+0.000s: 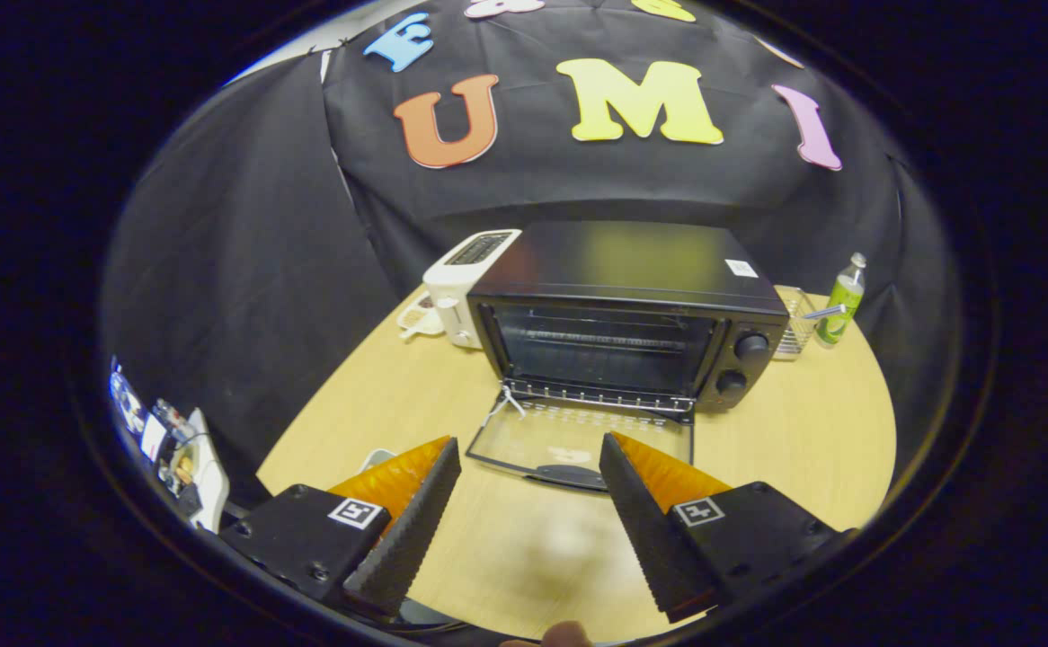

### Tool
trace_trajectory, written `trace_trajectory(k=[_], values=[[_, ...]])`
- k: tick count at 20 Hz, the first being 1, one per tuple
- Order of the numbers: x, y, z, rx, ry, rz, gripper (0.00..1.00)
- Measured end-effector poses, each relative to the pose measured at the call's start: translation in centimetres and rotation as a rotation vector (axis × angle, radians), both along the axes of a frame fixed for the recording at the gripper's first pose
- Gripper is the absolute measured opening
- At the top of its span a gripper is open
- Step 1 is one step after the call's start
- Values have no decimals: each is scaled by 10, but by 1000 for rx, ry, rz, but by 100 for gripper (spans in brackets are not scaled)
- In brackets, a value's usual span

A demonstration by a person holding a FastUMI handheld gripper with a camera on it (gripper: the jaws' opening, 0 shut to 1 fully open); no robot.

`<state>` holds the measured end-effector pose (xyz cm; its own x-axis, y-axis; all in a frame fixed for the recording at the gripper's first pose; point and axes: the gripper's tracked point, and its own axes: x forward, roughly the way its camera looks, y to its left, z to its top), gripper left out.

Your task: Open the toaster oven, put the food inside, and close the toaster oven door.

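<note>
A black toaster oven [632, 305] stands on the wooden table [812, 449] ahead of my fingers. Its glass door [578, 440] hangs fully down, lying flat toward me, with the handle at its near edge. The oven's wire rack shows inside the dark cavity; I cannot tell whether food lies in there. My gripper [528, 463] is open, nothing between its fingers, hovering above the table just short of the door's handle. A bit of something white [378, 458] peeks out past the left finger [416, 521].
A white slot toaster [466, 283] stands left of the oven, with a small plate of food [418, 316] beside it. To the oven's right are a clear container [794, 323] and a green bottle [840, 301]. Gear sits off the table's left edge [173, 449].
</note>
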<state>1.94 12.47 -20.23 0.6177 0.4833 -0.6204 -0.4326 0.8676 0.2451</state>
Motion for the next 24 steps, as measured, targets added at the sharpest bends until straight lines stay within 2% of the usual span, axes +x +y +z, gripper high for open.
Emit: trace_trajectory(k=[4, 9, 13, 20, 22, 24], values=[[-34, 28, 12, 165, 195, 75, 100], [-66, 55, -7, 236, 370, 138, 100], [-86, 79, -37, 284, 507, 145, 100], [-94, 117, -96, 302, 716, 88, 98], [-96, 124, -105, 316, 758, 88, 94], [-97, 126, -111, 307, 782, 99, 85]])
